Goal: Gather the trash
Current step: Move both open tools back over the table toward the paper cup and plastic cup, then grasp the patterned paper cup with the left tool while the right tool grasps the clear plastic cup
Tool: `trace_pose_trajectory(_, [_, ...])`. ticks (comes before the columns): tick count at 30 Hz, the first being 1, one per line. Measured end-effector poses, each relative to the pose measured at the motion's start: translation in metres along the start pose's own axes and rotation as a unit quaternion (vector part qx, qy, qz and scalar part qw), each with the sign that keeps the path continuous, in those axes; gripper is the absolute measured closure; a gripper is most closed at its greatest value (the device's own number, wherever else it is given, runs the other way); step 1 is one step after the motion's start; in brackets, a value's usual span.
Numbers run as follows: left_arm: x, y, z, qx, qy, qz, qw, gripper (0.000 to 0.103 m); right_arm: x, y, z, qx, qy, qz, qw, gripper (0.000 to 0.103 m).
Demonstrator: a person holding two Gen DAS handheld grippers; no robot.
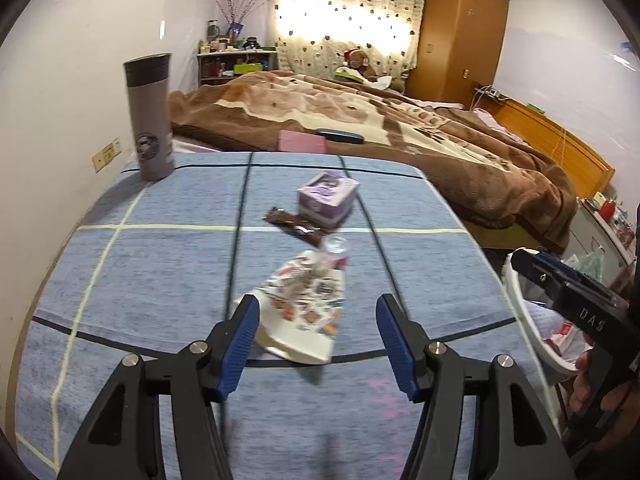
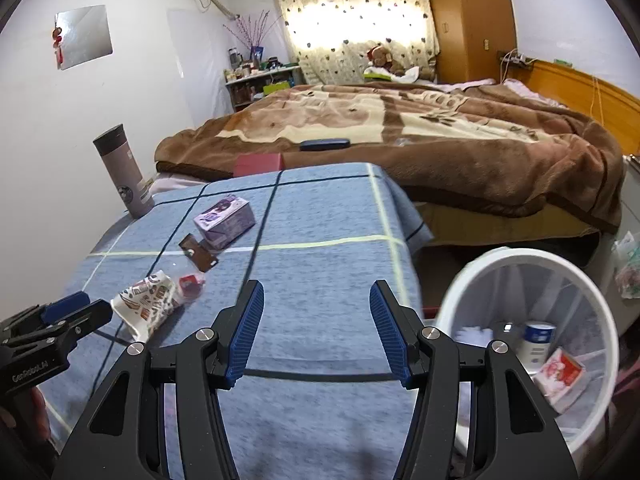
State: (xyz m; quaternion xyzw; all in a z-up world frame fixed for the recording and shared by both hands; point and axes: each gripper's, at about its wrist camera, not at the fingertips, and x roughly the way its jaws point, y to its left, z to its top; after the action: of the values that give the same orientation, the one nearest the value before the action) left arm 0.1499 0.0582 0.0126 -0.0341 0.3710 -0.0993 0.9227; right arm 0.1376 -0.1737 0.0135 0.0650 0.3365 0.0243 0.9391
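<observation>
On the blue checked tablecloth point(image 1: 160, 280) lies a crumpled patterned wrapper point(image 1: 308, 308), right between the fingers of my left gripper point(image 1: 318, 320). The jaws stand apart and the pads do not press on it. Behind it sit a small clear cup with red inside point(image 1: 336, 248), a brown wrapper point(image 1: 296, 227) and a purple carton point(image 1: 327, 199). My right gripper point(image 2: 317, 300) hangs open over bare cloth with nothing in it. From there the patterned wrapper point(image 2: 148, 300) and the left gripper point(image 2: 84, 310) show at the lower left.
A white bin point(image 2: 520, 254) stands tilted off the table's right edge, holding a white-blue can point(image 2: 538, 340) and a red-white pack point(image 2: 560, 376). A grey flask point(image 1: 151, 118) stands at the table's far left corner. A bed with a brown blanket point(image 1: 400, 128) lies beyond.
</observation>
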Motion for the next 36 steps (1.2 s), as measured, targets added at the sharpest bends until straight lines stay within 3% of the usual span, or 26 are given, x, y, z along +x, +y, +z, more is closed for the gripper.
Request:
trace_pose_trajectory(6, [0.017, 0.022, 0.0, -0.005, 0.017, 0.017, 0.9997, 0.037, 0.014, 0.016, 0.007, -0.011, 0.01, 0.011, 1.0, 0.046])
trace_pose_trajectory(10, [0.036, 0.027, 0.001, -0.006, 0.04, 0.005, 0.9992, 0.036, 0.024, 0.025, 0.013, -0.016, 0.016, 0.02, 1.0, 0.046])
trace_pose_trajectory(13, [0.046, 0.026, 0.002, 0.011, 0.041, 0.021, 0.9989, 0.036, 0.031, 0.032, 0.014, -0.022, 0.023, 0.023, 0.999, 0.046])
trace_pose_trajectory(22, [0.08, 0.031, 0.002, 0.015, 0.087, 0.003, 0.9961, 0.036, 0.049, 0.045, 0.016, -0.025, 0.042, 0.036, 0.998, 0.046])
trace_pose_trajectory(26, [0.082, 0.032, 0.002, 0.012, 0.088, -0.012, 0.996, 0.036, 0.054, 0.053, 0.015, -0.03, 0.049, 0.04, 0.998, 0.046])
trace_pose_trajectory(28, [0.082, 0.032, 0.003, 0.01, 0.09, -0.024, 0.9956, 0.042, 0.056, 0.058, 0.015, -0.035, 0.052, 0.042, 0.997, 0.046])
trace_pose_trajectory(30, [0.082, 0.033, 0.003, 0.003, 0.093, -0.047, 0.9945, 0.057, 0.058, 0.062, 0.015, -0.038, 0.053, 0.044, 0.997, 0.046])
trace_pose_trajectory(31, [0.081, 0.033, 0.002, 0.002, 0.094, -0.054, 0.9941, 0.06, 0.059, 0.065, 0.015, -0.04, 0.054, 0.046, 0.997, 0.046])
trace_pose_trajectory(36, [0.072, 0.038, -0.001, 0.004, 0.087, -0.054, 0.9947, 0.082, 0.062, 0.076, 0.012, -0.052, 0.06, 0.057, 0.995, 0.046])
